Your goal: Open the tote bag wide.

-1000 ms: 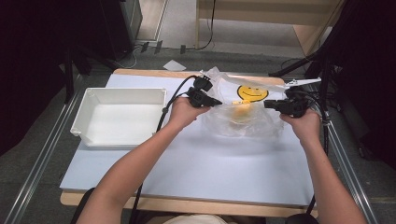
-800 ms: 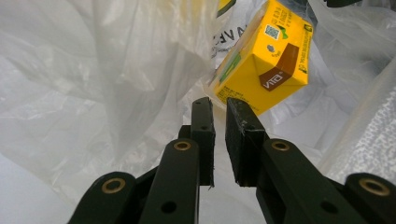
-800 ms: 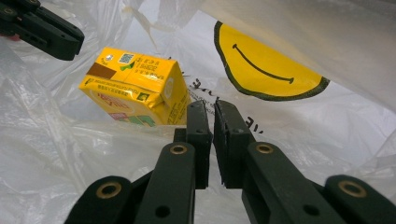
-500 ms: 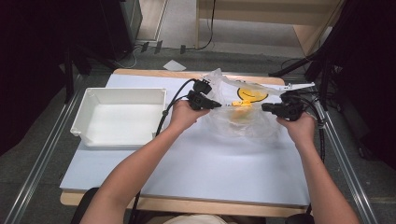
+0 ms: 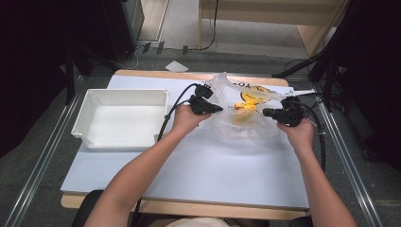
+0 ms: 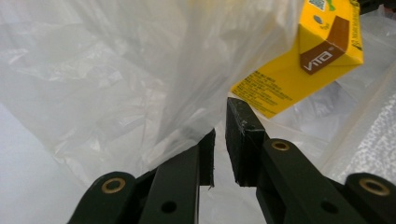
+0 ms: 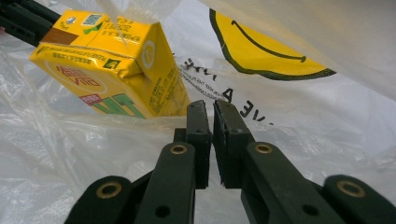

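A white tray (image 5: 120, 118) sits on the desk's (image 5: 189, 170) left. Right of it, the left tongs (image 5: 213, 108) pinch one edge of the clear bag (image 5: 241, 125), jaws narrow. The right tongs (image 5: 268, 112) clamp the opposite edge, a yellow carton (image 5: 240, 118) inside between them.

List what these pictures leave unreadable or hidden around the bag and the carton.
- Carton, high view: a yellow smear behind creased plastic; its print is too small.
- Carton top, left gripper view: cut off by the upper edge.
- Bag lettering, right gripper view: partly hidden behind the carton and the right gripper.
- Left gripper: film runs into the narrow gap; whether the pads pinch it is unclear.
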Action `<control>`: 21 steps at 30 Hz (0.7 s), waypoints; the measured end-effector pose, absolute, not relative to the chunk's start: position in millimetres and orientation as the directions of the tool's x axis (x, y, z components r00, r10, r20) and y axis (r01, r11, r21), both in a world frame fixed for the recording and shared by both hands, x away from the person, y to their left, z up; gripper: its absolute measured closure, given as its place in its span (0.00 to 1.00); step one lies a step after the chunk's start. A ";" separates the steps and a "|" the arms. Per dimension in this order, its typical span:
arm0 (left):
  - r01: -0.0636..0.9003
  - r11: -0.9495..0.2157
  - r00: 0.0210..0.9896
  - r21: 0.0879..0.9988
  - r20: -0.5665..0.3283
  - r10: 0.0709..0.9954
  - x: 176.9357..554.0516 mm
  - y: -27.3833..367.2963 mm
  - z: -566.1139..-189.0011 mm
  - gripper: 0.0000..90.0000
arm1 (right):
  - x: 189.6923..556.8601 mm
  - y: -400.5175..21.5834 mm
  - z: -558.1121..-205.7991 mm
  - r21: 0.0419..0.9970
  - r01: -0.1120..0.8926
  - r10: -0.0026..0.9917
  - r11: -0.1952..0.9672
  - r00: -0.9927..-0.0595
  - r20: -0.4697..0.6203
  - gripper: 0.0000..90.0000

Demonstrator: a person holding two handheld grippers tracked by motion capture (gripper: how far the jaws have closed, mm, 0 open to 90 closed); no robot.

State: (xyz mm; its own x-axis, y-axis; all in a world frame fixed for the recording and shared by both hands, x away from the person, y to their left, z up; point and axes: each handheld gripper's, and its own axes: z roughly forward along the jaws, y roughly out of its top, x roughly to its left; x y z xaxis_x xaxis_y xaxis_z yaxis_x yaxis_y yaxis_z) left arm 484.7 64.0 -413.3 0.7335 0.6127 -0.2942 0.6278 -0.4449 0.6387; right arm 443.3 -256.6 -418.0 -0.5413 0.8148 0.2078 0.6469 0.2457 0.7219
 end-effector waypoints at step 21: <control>0.635 -0.393 0.695 0.665 -0.271 0.666 484.7 65.4 -442.0 0.91 | 446.1 -251.5 -446.7 0.729 0.653 0.849 0.203 -0.488 0.202 0.97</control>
